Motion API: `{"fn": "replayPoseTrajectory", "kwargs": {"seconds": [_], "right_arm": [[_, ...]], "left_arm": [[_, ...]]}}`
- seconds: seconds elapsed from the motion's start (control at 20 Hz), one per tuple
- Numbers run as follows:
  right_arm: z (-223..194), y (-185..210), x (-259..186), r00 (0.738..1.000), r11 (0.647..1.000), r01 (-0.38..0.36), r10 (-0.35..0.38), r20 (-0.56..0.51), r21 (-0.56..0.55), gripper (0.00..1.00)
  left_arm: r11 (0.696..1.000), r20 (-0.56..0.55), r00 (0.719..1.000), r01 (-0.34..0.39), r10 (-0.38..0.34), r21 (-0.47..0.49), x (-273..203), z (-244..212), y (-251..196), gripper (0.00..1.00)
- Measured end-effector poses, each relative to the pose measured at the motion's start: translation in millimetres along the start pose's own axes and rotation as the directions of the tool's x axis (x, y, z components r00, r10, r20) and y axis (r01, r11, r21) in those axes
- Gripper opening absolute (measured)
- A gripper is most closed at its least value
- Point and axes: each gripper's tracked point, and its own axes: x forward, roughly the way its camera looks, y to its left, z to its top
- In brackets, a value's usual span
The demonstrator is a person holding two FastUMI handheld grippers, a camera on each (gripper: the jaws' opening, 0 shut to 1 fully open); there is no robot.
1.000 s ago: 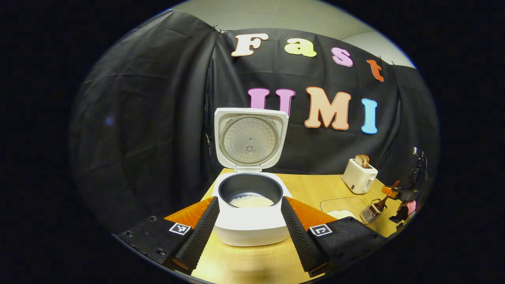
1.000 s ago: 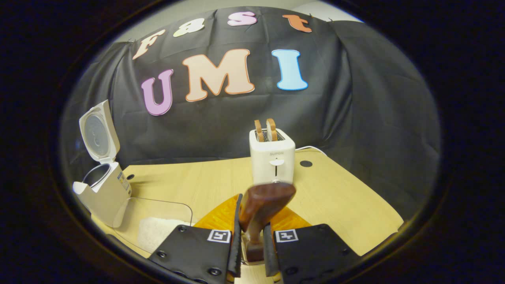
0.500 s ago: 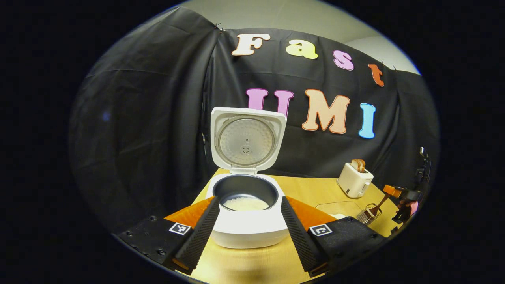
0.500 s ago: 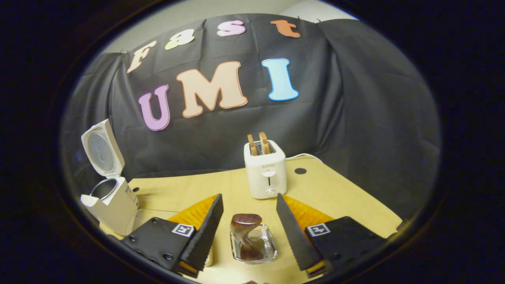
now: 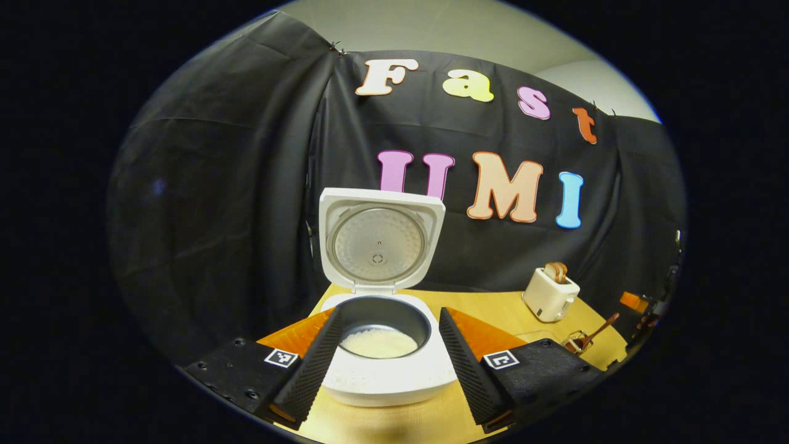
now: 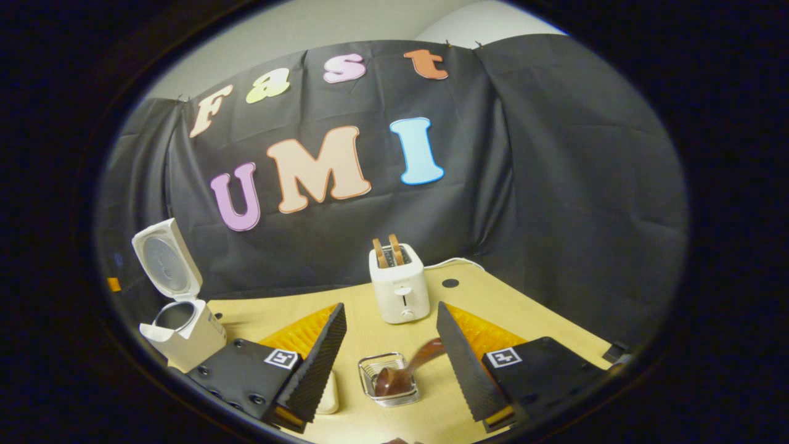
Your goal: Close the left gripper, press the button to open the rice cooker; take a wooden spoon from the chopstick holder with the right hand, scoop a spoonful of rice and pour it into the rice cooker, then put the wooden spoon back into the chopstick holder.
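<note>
Clearly the right gripper [image 6: 390, 336] is the one nearer the wooden spoon [image 6: 404, 370], and its jaws stand spread wide with nothing between them. In the right gripper view the spoon sits in the chopstick holder [image 6: 387, 377], a small wire basket on the wooden table [image 6: 542, 317], below and just ahead of the gap between the two fingers. The spoon's long axis is tilted: one end rests down in the basket while the other leans up toward the finger on the right side of that view, coming close to its inner face; whether it touches, I cannot tell. In my judgement the spoon is already returned, so any coming move is simply a lift straight back, clear of that leaning end.

Over in the left gripper view, the left gripper [image 5: 389, 351] also has its jaws spread apart, framing the rice cooker [image 5: 388, 370] without pressing on it. The cooker's lid [image 5: 379, 240] stands upright and open, and white rice [image 5: 379, 343] lies in the dark inner pot. The spoon and basket appear well apart to that view's right, beside the white toaster [image 5: 550, 295], which holds slices of bread. The whole task looks essentially finished.
</note>
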Motion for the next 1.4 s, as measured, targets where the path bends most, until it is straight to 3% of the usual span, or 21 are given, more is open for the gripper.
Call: {"fn": "replayPoseTrajectory", "kwargs": {"seconds": [0.05,0.2,0.35,0.4,0.55,0.6,0.7,0.9,1.0,1.1,1.3,1.35,1.4], "right_arm": [[0.3,2.0,-9.4,1.000,1.000,0.000,0.000,0.004,0.000,0.96],[-3.2,13.8,-33.7,1.000,1.000,-0.002,0.002,0.005,-0.010,0.96],[-6.3,30.3,-52.0,1.000,0.999,-0.026,0.026,-0.015,-0.019,0.96],[-7.3,35.7,-56.0,0.999,0.999,-0.033,0.033,-0.021,-0.018,0.96],[-5.8,49.8,-65.4,0.998,0.998,-0.058,0.058,-0.038,0.013,0.93],[-4.9,53.2,-67.2,0.997,0.998,-0.063,0.064,-0.041,0.022,0.92],[-0.8,55.1,-71.2,0.997,0.998,-0.059,0.059,-0.039,0.020,0.92],[6.9,49.4,-83.1,0.999,1.000,-0.022,0.022,-0.032,-0.016,0.92],[9.8,44.4,-89.6,1.000,1.000,0.008,-0.008,-0.028,-0.027,0.92],[12.2,40.2,-96.1,0.999,0.999,0.037,-0.038,-0.023,-0.027,0.92],[11.6,31.2,-106.2,0.995,0.995,0.093,-0.094,-0.025,-0.039,0.92],[10.8,28.3,-108.7,0.994,0.993,0.105,-0.106,-0.024,-0.049,0.92],[13.2,25.9,-112.3,0.993,0.992,0.116,-0.117,-0.018,-0.057,0.92]], "left_arm": [[1.000,0.003,1.000,0.002,-0.002,-0.019,4.7,5.6,0.7,0.96],[0.999,0.030,1.000,0.008,-0.007,-0.042,19.6,27.1,1.8,0.93],[1.000,0.054,0.998,-0.014,0.015,-0.022,38.6,52.7,9.9,0.93],[1.000,0.062,0.998,-0.013,0.014,-0.013,45.6,63.5,10.3,0.88],[1.000,0.113,0.993,-0.022,0.022,-0.004,68.9,102.3,13.6,0.92],[0.999,0.128,0.991,-0.032,0.032,0.003,79.3,114.4,16.5,0.87],[0.998,0.149,0.988,-0.054,0.051,0.014,100.6,133.5,23.4,0.92],[0.998,0.158,0.986,-0.063,0.059,0.023,148.4,162.0,29.3,0.92],[0.998,0.150,0.987,-0.059,0.054,0.024,169.3,169.1,29.7,0.87],[0.998,0.142,0.989,-0.058,0.053,0.036,192.3,175.4,30.3,0.92],[0.994,0.085,0.994,-0.079,0.073,0.071,230.6,167.0,31.6,0.92],[0.994,0.073,0.994,-0.084,0.079,0.075,239.2,163.9,30.8,0.87],[0.994,0.063,0.995,-0.083,0.078,0.078,245.0,161.2,30.4,0.92]]}}
